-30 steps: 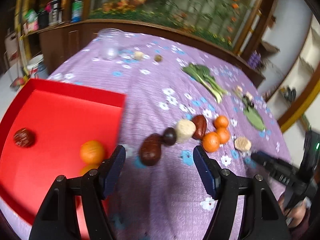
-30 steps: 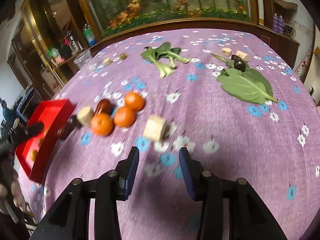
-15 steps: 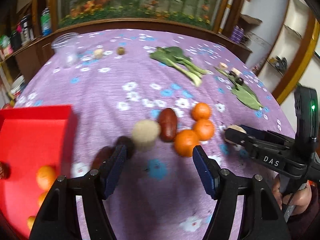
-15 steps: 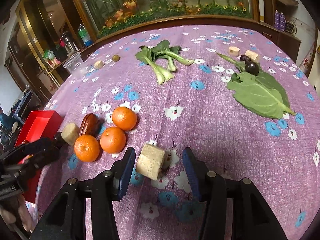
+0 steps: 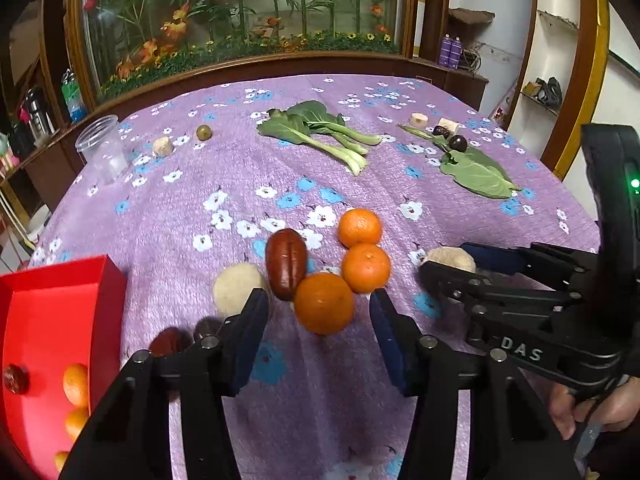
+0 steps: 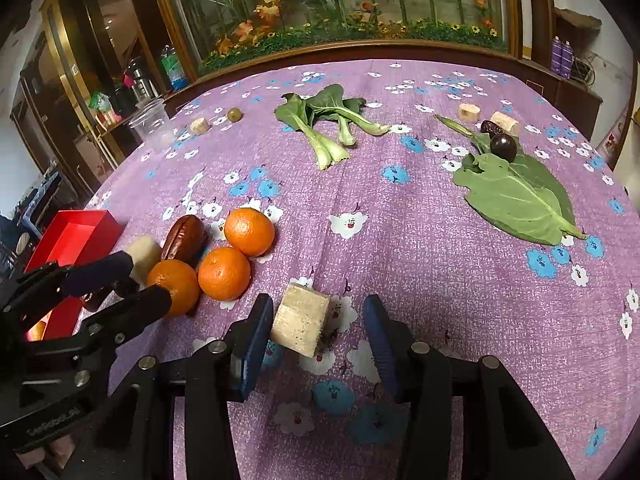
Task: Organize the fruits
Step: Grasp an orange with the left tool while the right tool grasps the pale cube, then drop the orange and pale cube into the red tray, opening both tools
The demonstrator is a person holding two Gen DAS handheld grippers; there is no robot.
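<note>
Three oranges lie together on the purple cloth; the nearest orange point(image 5: 324, 303) sits between the fingers of my open left gripper point(image 5: 318, 312), apart from both. A red-brown date point(image 5: 285, 263) and a beige chunk point(image 5: 237, 289) lie beside them. The red tray point(image 5: 60, 300) at the left holds several small oranges and a date. My right gripper point(image 6: 316, 320) is open around a beige cube point(image 6: 301, 319), its left finger close to the cube. The oranges also show in the right wrist view point(image 6: 224, 273).
Bok choy point(image 5: 324, 132), a large green leaf point(image 5: 476, 172) with a dark plum point(image 5: 457, 143), small beige pieces, a green fruit point(image 5: 203, 132) and a clear plastic cup point(image 5: 102, 148) lie farther back. Two dark fruits point(image 5: 172, 340) lie by the tray. The table's edges fall off all around.
My left gripper swung right from the tray to the orange cluster and now straddles the nearest orange. My right gripper moved forward until the beige cube sits between its fingers.
</note>
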